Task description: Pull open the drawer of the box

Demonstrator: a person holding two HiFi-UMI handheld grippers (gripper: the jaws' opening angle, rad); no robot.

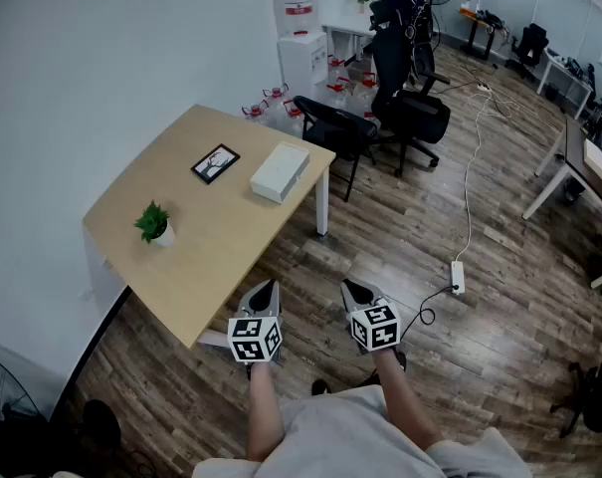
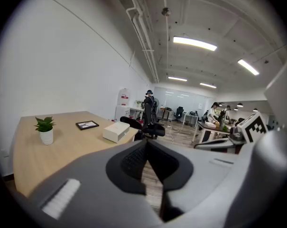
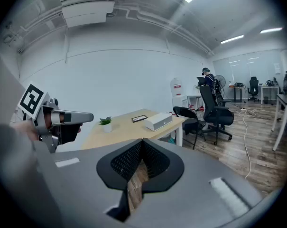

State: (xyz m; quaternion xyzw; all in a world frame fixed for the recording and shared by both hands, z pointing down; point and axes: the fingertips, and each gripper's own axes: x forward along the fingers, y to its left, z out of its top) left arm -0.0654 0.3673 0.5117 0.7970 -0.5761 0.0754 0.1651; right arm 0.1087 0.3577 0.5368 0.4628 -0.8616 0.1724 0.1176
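Two grippers were held low over the wood floor (image 1: 420,217), just off the near corner of the table (image 1: 206,252). The left gripper (image 1: 267,289) and right gripper (image 1: 354,291) each had jaws together with nothing between them. The table was light wood and stood beside a white wall (image 1: 101,58). The box (image 1: 280,172) was white and lay flat near the table's far right edge, well apart from both grippers. A frame (image 1: 215,163) lay just left of the box, and a plant (image 1: 154,224) stood nearer the wall side. Bare tabletop ran from the plant to the near corner. A black chair (image 1: 335,129) stood beside the table's far end, with open floor to the right of the table. A power strip (image 1: 458,277) and its cord lay on that floor. A person (image 1: 392,28) stood far back by a water cooler (image 1: 301,43). The drawer was too small to make out. Desks at the right edge were cut off.
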